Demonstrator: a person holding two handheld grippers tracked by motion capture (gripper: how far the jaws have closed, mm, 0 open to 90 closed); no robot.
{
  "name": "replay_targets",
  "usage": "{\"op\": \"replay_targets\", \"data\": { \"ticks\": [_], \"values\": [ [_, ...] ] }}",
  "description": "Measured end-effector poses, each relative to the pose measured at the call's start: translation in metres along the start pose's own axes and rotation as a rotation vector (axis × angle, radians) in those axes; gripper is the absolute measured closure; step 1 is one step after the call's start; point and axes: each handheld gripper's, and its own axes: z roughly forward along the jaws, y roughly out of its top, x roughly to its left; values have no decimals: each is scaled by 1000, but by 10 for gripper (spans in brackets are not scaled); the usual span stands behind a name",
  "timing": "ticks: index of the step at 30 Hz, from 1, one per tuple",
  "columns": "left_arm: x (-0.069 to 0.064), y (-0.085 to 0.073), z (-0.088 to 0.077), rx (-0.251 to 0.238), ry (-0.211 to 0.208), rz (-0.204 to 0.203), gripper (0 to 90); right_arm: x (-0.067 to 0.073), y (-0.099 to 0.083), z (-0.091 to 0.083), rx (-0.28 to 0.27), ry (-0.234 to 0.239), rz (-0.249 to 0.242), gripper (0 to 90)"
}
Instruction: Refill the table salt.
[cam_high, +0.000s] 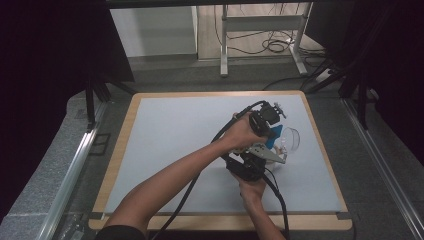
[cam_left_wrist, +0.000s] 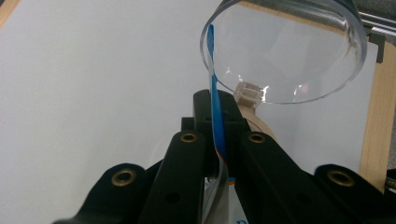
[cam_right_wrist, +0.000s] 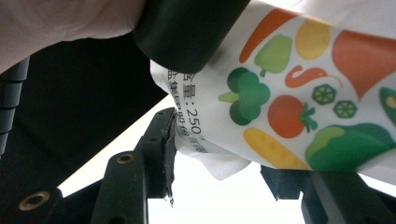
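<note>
You are clamping a thin, glossy packet (cam_left_wrist: 217, 140) printed with bright vegetables edge-on in your left gripper (cam_left_wrist: 217, 119), tipping it at the rim of a clear, round plastic bowl (cam_left_wrist: 289, 51) on the pale grey table mat (cam_high: 165, 135). Your right gripper (cam_right_wrist: 219, 172) is gripping the packet's crinkled lower corner, jaws half open.

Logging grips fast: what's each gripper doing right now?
Left gripper: shut on the pouch's blue edge.
Right gripper: jaws apart around the pouch's corner; grip cannot be told.
</note>
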Motion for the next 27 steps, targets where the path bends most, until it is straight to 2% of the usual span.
{"op": "replay_targets", "data": {
  "ticks": [11, 14, 27],
  "values": [
    [0, 0, 3, 6, -5, 2, 900, -1, -2, 0, 0, -4, 8, 511],
    [2, 0, 4, 12, -18, -3, 900, -1, -2, 1, -4, -3, 17, 510],
    [2, 1, 2, 8, -17, -1, 900, 0, 0, 1, -8, -2, 7, 510]
  ]
}}
